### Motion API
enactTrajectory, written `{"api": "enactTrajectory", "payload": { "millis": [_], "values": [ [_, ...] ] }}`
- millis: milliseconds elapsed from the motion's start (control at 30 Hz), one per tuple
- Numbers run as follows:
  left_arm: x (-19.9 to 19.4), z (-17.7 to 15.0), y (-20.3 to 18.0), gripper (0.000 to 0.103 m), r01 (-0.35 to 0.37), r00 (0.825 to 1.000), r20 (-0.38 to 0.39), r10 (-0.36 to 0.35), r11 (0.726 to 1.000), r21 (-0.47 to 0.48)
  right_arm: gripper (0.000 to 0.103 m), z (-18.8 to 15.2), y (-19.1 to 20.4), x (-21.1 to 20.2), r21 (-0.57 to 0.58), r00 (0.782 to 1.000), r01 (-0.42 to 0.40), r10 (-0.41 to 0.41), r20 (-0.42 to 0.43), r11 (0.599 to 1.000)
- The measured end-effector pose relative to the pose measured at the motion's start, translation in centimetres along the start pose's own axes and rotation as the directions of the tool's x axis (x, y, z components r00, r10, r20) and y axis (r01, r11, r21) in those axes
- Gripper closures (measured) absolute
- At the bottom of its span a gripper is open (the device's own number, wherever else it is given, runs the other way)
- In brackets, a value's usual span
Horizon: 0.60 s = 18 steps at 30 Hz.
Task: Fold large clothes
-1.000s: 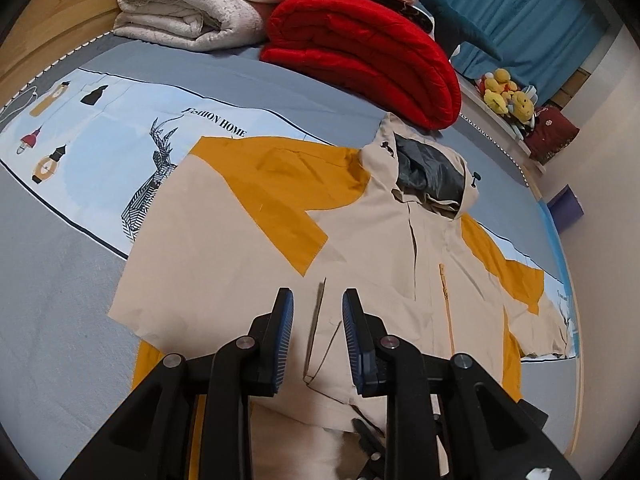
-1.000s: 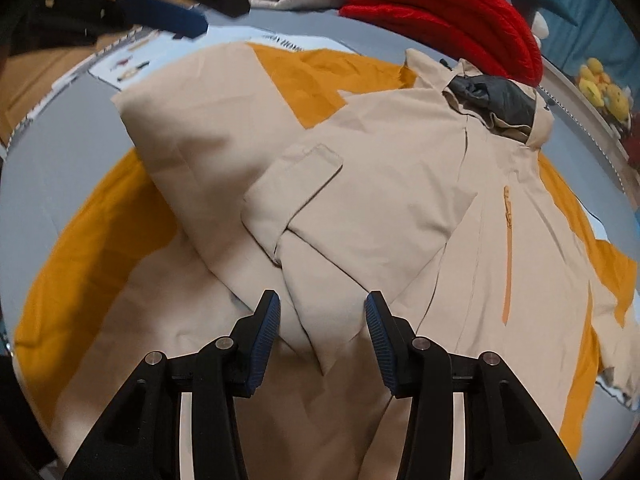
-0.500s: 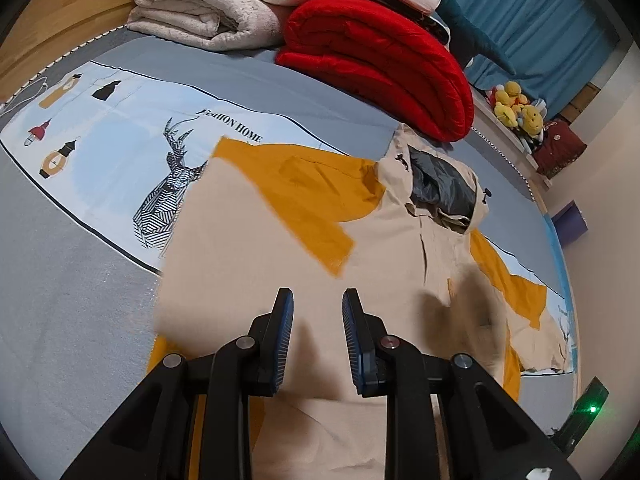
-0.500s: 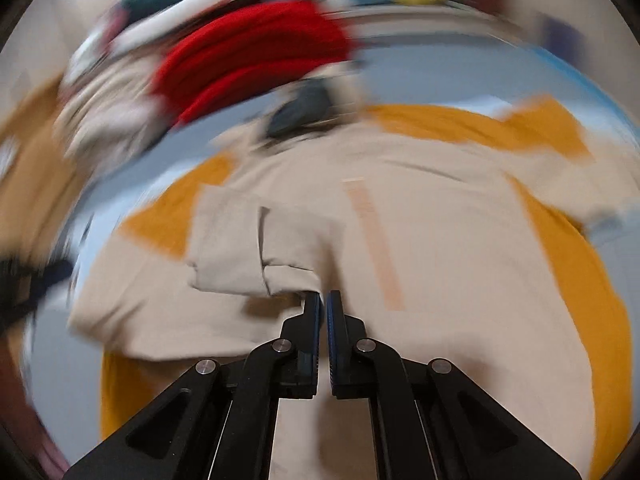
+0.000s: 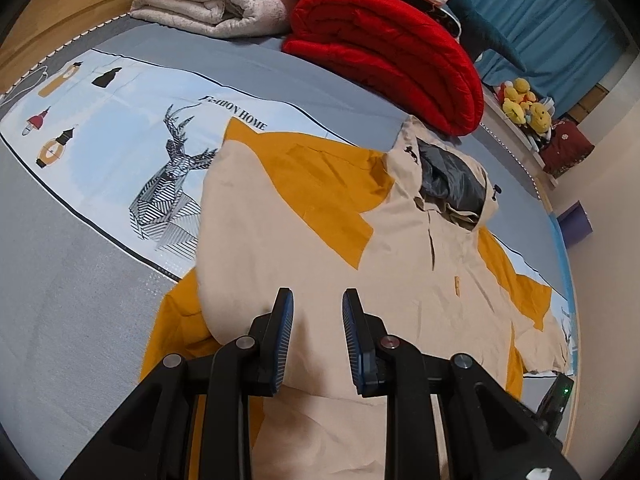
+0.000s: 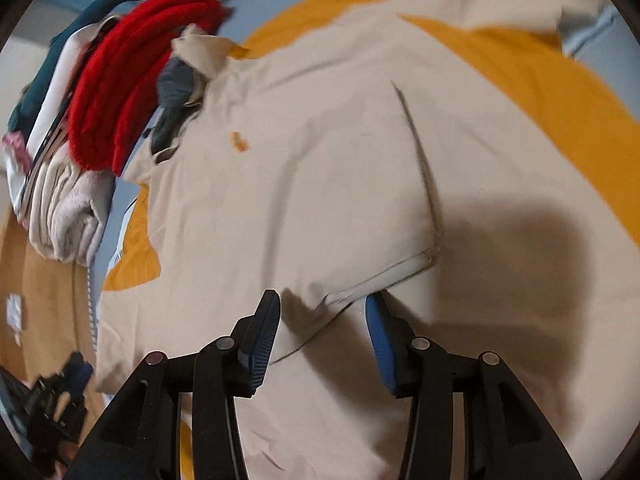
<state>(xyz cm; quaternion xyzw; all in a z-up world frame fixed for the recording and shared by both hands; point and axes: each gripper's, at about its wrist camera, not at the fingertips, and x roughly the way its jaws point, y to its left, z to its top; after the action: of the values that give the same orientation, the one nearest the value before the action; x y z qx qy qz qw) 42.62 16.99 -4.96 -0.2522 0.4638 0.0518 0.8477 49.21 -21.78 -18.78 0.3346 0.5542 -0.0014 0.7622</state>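
Beige-and-orange jacket (image 5: 420, 280) spread flat on the bed (image 5: 72, 280), just below both tools. Left tool (image 5: 317, 334) narrowly parted over the folded sleeve, gripping nothing. Right tool (image 6: 324, 320) opening above a beige fabric edge, pads clear of it.

Your jacket (image 5: 328, 248) reads as smooth, matt woven cloth, beige with mustard panels, lightly creased; the hood lining (image 5: 448, 176) at its collar is grey with a slight sheen. Beyond the hood, the red quilt (image 5: 392, 48) looks puffy, stitched in ribs, faintly satiny. Left of that quilt, the cream blankets (image 5: 208, 4) are nubbly, fleecy cloth. Under the jacket, the bed sheet (image 5: 80, 260) is matt printed fabric with a fine weave. Your left tongs (image 5: 317, 344) and right tongs (image 6: 323, 344): matt black plastic, bright metal rivets, ribbed blue pads (image 5: 285, 340).
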Motion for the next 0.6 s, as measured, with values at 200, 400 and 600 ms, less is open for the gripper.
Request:
{"api": "enactTrajectory", "payload": {
  "millis": [200,400,600],
  "values": [
    [-0.2,1.3,2.5,0.08,-0.057,0.998,0.017,0.058,0.997,-0.043,0.088,2.3,-1.0,-0.6,0.042,0.998,-0.053,0.052,0.027,0.998],
    [0.8,1.6,3.8,0.08,-0.084,0.996,0.001,0.084,0.995,-0.056,0.093,6.1,2.2,-7.0,-0.169,0.964,-0.083,0.122,0.236,0.982],
    [3.5,0.5,2.1,0.08,-0.061,0.995,-0.08,0.061,0.998,0.002,0.093,10.1,1.2,-9.1,-0.247,0.947,0.16,-0.077,0.313,0.956]
  ]
}}
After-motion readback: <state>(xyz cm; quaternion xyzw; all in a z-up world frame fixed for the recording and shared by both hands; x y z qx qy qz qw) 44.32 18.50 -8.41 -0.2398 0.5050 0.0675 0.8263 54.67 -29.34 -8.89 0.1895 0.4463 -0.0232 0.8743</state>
